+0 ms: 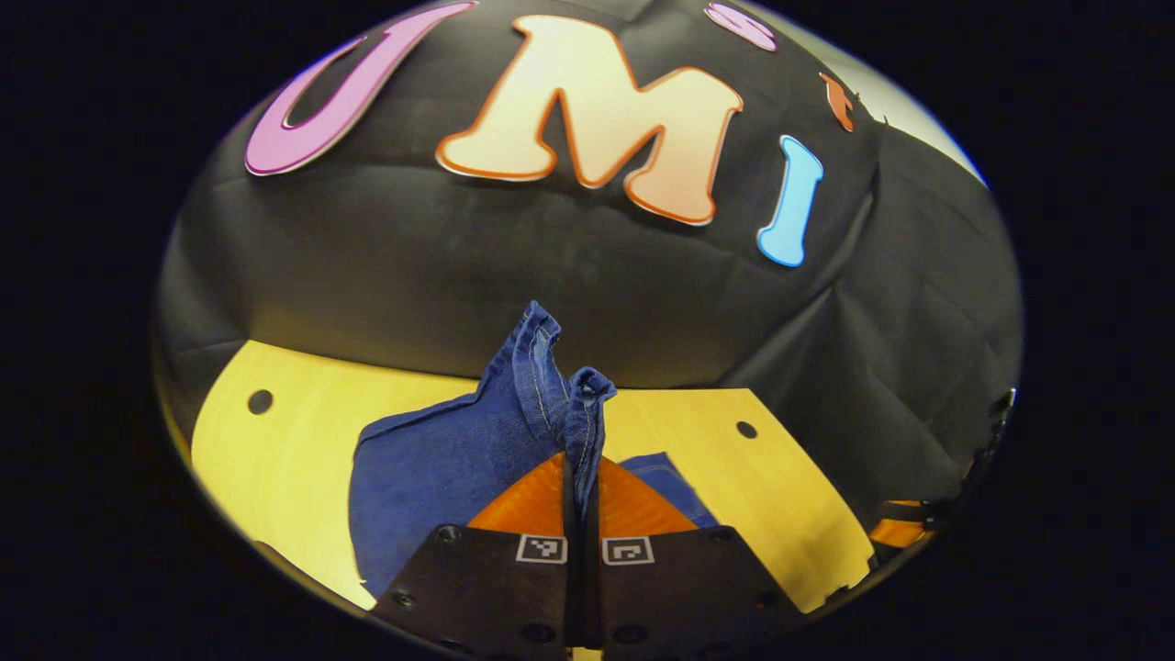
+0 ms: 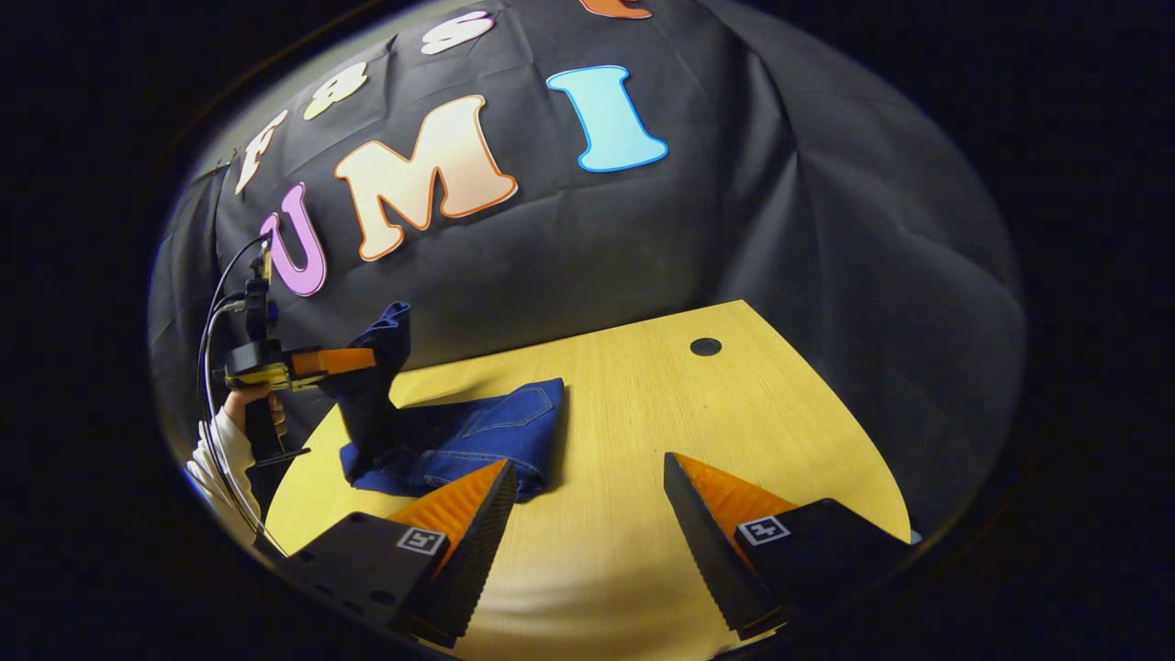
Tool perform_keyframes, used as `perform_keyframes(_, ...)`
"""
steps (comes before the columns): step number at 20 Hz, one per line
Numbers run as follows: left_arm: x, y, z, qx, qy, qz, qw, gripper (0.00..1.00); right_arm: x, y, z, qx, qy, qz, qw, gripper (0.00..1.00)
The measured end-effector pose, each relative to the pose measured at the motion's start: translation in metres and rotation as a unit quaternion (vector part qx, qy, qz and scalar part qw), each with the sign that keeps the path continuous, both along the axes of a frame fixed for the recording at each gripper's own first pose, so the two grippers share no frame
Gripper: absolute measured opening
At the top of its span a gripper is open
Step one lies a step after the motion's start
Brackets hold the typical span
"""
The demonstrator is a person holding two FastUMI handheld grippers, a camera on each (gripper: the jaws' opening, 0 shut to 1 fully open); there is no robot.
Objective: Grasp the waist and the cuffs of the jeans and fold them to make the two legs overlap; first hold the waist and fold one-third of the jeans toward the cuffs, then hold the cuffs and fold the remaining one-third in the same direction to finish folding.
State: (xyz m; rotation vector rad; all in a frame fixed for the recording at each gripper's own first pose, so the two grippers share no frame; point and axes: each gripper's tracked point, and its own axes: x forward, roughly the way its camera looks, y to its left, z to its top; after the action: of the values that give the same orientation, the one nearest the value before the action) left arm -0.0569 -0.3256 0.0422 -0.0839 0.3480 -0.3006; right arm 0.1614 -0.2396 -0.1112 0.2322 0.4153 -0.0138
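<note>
On the table: jeans [image 2: 477,431] lie bunched at the left side of the wooden table [image 2: 643,422] in the right gripper view, blue denim, one end lifted off the surface, rest lying flat with a pocket showing.
Left gripper: left gripper [image 1: 582,477] clamped tight on a bunched denim edge, hem-like stitched folds stick up above the fingers in the left gripper view; same gripper seen far left in the right gripper view [image 2: 367,360], held by a hand [image 2: 257,404] with a light sleeve, cloth hanging down from it to the table.
Right gripper: right gripper [image 2: 592,491] spread wide, holding nothing, hovering over bare table just right of the flat denim; its left finger sits close to the near edge of the cloth, cannot tell if touching.
Which end is held: cannot tell for sure waist or cuffs; the narrow stitched edge looks like a cuff end, judgement only.
Step in hand: looks like an early fold stage, one end raised, the other not yet grasped; jeans not yet in a tidy stack.
Next move needs: right gripper to go left and down to the free edge of the denim, close on both layers, then both carry over together so the legs line up.
Risk: single-layer pinch or a dragged pile, since the cloth is crumpled under the raised part.
</note>
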Motion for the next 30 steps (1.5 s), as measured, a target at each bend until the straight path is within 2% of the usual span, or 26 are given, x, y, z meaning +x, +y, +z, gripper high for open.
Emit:
perform_keyframes(6, -0.004, -0.033, -0.099, 0.078, 0.048, 0.010, 0.996, 0.00, -0.004, -0.015, -0.007, -0.001, 0.004, -0.004, 1.000, 0.95)
perform_keyframes(8, -0.011, -0.036, -0.124, 0.100, 0.064, 0.014, 0.993, 0.00, -0.006, -0.016, -0.010, -0.006, 0.005, -0.004, 1.000, 0.99)
perform_keyframes(10, -0.011, -0.043, -0.136, 0.111, 0.063, 0.020, 0.992, 0.06, -0.010, -0.013, -0.012, 0.000, 0.007, 0.000, 1.000, 0.96)
perform_keyframes(12, -0.015, -0.058, -0.126, 0.087, 0.045, 0.016, 0.995, 0.24, -0.010, -0.009, -0.016, 0.001, 0.014, 0.006, 1.000, 0.99)
perform_keyframes(15, -0.040, -0.063, -0.096, 0.057, 0.015, 0.027, 0.998, 0.89, -0.014, 0.007, -0.013, 0.003, 0.014, 0.020, 1.000, 0.94)
perform_keyframes(16, -0.053, -0.053, -0.088, 0.059, 0.008, 0.039, 0.997, 0.94, -0.015, 0.016, -0.009, 0.008, 0.012, 0.026, 1.000, 0.94)
perform_keyframes(17, -0.068, -0.039, -0.079, 0.062, 0.000, 0.053, 0.997, 0.94, -0.020, 0.023, -0.005, 0.012, 0.007, 0.030, 0.999, 0.98)
perform_keyframes(21, -0.138, 0.029, -0.049, 0.055, -0.015, 0.108, 0.992, 0.92, -0.036, 0.056, 0.007, 0.011, -0.006, 0.045, 0.999, 0.98)
perform_keyframes(22, -0.155, 0.045, -0.047, 0.060, -0.012, 0.119, 0.991, 0.92, -0.040, 0.066, 0.010, 0.007, -0.009, 0.049, 0.999, 0.94)
perform_keyframes(24, -0.183, 0.083, -0.042, 0.079, -0.013, 0.141, 0.987, 0.92, -0.044, 0.083, 0.016, -0.001, -0.015, 0.054, 0.998, 0.99)
perform_keyframes(25, -0.195, 0.098, -0.040, 0.086, -0.011, 0.150, 0.985, 0.92, -0.047, 0.090, 0.017, -0.001, -0.015, 0.054, 0.998, 0.94)
perform_keyframes(26, -0.208, 0.112, -0.040, 0.090, -0.008, 0.157, 0.984, 0.92, -0.050, 0.102, 0.022, 0.003, -0.021, 0.055, 0.998, 0.94)
perform_keyframes(27, -0.219, 0.123, -0.036, 0.090, -0.012, 0.165, 0.982, 0.97, -0.052, 0.111, 0.026, 0.004, -0.027, 0.057, 0.998, 0.98)
perform_keyframes(28, -0.226, 0.132, -0.030, 0.087, -0.023, 0.171, 0.981, 0.94, -0.055, 0.119, 0.028, 0.001, -0.029, 0.058, 0.998, 0.94)
perform_keyframes(29, -0.234, 0.138, -0.026, 0.084, -0.027, 0.176, 0.980, 0.94, -0.059, 0.125, 0.026, -0.005, -0.028, 0.058, 0.998, 0.99)
perform_keyframes(30, -0.241, 0.145, -0.022, 0.083, -0.032, 0.179, 0.980, 0.94, -0.061, 0.131, 0.028, -0.009, -0.028, 0.059, 0.998, 0.98)
